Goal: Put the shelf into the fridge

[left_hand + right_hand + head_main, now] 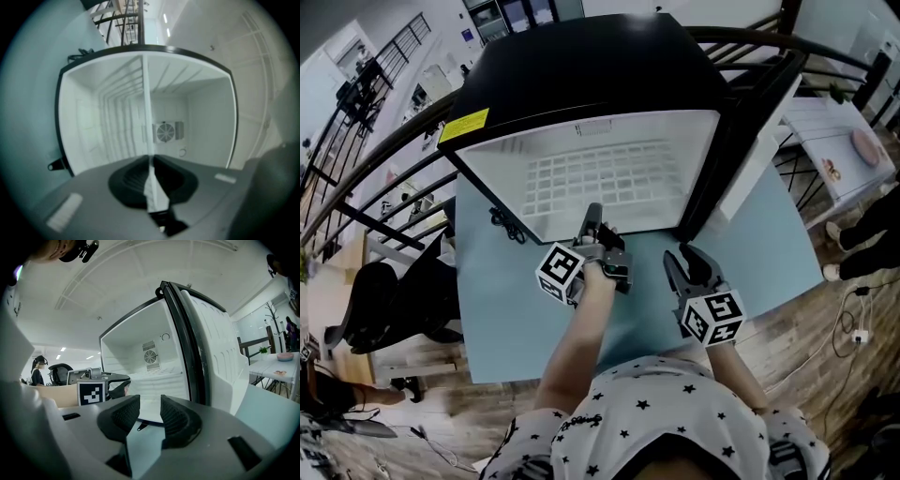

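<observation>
A black mini fridge (581, 84) stands on the light blue table (506, 319) with its white inside facing me and its door (759, 141) swung out to the right. The white wire shelf (600, 178) lies flat inside it. My left gripper (592, 220) is shut on the shelf's front edge at the fridge mouth. In the left gripper view the shelf (146, 117) runs edge-on from the jaws of the left gripper (151, 171) into the cavity. My right gripper (684, 258) hovers over the table right of it, open and empty. In the right gripper view its jaws (150, 416) face the fridge (140, 348).
A black railing curves behind the fridge. A small white table with a pink plate (867, 145) stands at the far right, with a person's legs (872, 234) beside it. Cables lie on the wooden floor (853, 328). A black hinge bracket (504, 225) sticks out at the fridge's lower left.
</observation>
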`<state>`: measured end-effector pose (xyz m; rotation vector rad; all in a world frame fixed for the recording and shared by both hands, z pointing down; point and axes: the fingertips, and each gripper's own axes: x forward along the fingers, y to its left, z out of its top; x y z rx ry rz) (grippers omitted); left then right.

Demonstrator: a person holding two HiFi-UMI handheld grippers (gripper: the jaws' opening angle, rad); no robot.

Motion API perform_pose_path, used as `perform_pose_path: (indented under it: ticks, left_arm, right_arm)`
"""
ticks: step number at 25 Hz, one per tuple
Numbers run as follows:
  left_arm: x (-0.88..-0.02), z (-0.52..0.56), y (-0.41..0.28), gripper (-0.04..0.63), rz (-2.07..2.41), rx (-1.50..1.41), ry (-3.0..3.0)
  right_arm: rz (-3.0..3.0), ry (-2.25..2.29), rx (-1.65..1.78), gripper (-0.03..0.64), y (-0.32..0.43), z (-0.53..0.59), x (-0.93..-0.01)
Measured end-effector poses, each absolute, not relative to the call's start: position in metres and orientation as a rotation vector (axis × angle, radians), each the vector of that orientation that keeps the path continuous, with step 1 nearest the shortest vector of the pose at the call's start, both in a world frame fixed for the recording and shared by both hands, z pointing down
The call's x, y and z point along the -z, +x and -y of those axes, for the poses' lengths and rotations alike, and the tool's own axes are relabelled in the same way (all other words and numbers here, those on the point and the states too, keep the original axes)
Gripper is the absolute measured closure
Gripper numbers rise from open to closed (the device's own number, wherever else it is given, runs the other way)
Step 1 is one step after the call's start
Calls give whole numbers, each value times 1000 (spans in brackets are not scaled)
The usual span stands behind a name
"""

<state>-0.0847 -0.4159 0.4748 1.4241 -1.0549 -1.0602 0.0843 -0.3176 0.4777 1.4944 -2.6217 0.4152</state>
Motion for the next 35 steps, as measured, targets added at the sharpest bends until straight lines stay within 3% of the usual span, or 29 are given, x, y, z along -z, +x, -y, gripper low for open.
perform_pose_path:
  ticks: [25,35]
  left_arm:
    - [-474,456,-89,563,1081,1106,1415]
    - [-473,450,-89,531,1286,858,1697]
  right_arm:
    - [2596,1476,-477,479,84,325,-495]
    - [2585,1474,-476,479,88,307,-495]
